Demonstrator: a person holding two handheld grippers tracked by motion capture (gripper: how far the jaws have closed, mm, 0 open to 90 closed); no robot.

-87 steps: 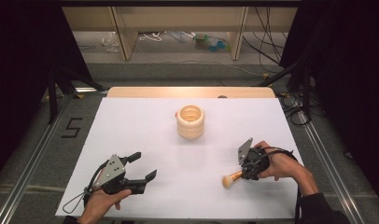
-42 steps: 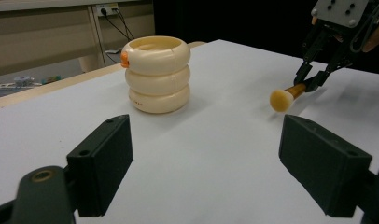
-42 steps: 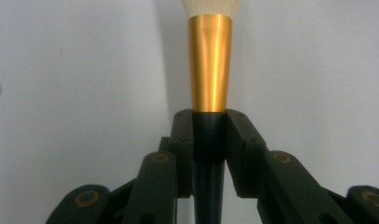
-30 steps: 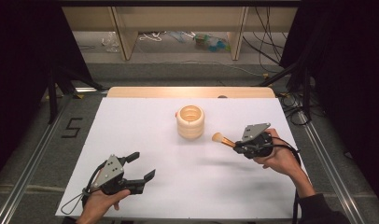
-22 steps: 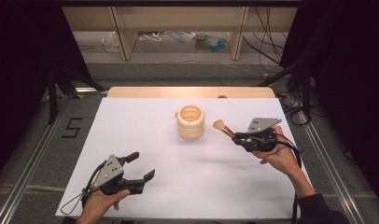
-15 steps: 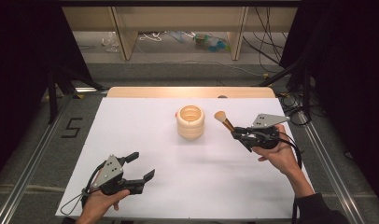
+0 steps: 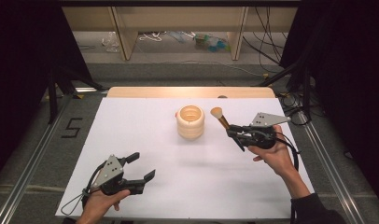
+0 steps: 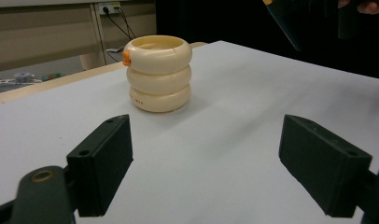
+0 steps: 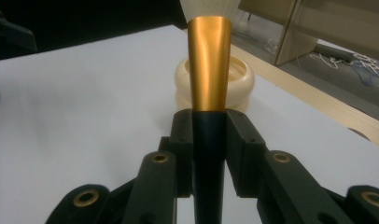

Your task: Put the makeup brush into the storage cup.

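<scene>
The right hand-held gripper (image 7: 234, 134) holds a makeup brush (image 7: 221, 119). Its jaws squeeze the dark handle from both sides, and the gold part and the soft tip stick out in front. The brush is up in the air, tilted, with its soft tip pointing up and away from the person. It is just beside the cream holder (image 7: 191, 122), on the holder's right side. The holder looks like three fat rings stacked up, and it is open at the top. It stands near the middle of the white surface (image 7: 131, 121).

The step now looks like putting the brush into the holder. To do it well, the right hand should turn so the handle end points down. Right now the handle end is tucked in behind the jaws, so that may be tricky. Then the brush has to come right over the hole, not over the rim. It should go down slowly and straight. If it bumps the rim, the holder could tip or slide. The jaws should let go only when the brush rests inside.

The left hand-held gripper (image 7: 136, 168) is wide open and holds nothing. It sits low near the front edge, well apart from the holder.
</scene>
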